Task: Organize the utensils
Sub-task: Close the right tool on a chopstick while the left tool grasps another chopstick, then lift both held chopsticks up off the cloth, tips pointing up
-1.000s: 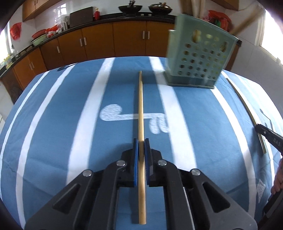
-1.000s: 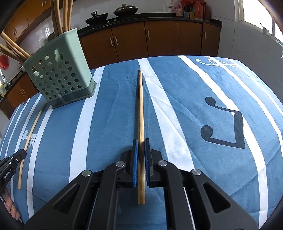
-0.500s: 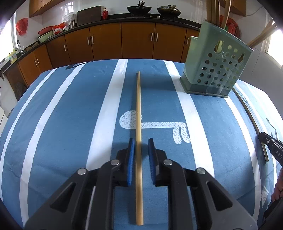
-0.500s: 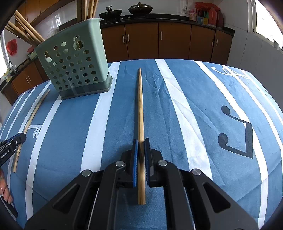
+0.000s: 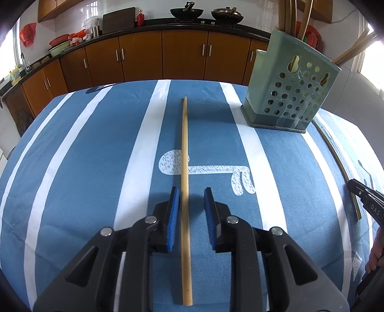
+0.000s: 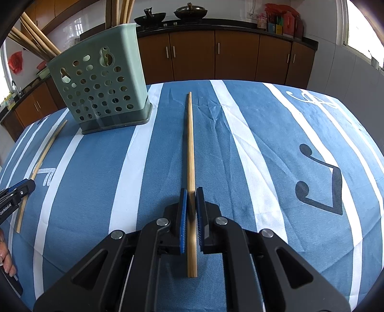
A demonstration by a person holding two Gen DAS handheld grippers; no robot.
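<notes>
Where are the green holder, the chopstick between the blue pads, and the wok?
Green holder [image 6: 100,96]: right wrist view, perforated front wall.
Chopstick [image 6: 190,148]: right wrist view, mid-shaft ahead of the pads.
Wok [image 5: 186,12]: left wrist view, bowl on the counter.

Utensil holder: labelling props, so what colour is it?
Pale green utensil holder, perforated with round holes, with a darker base; clearest in the right wrist view.

Daylight is pouring through side windows [image 6: 362,26] onto brown cabinets [image 5: 184,55] running under a dark counter [image 5: 168,24], with white walls [image 6: 336,69] behind.
</notes>
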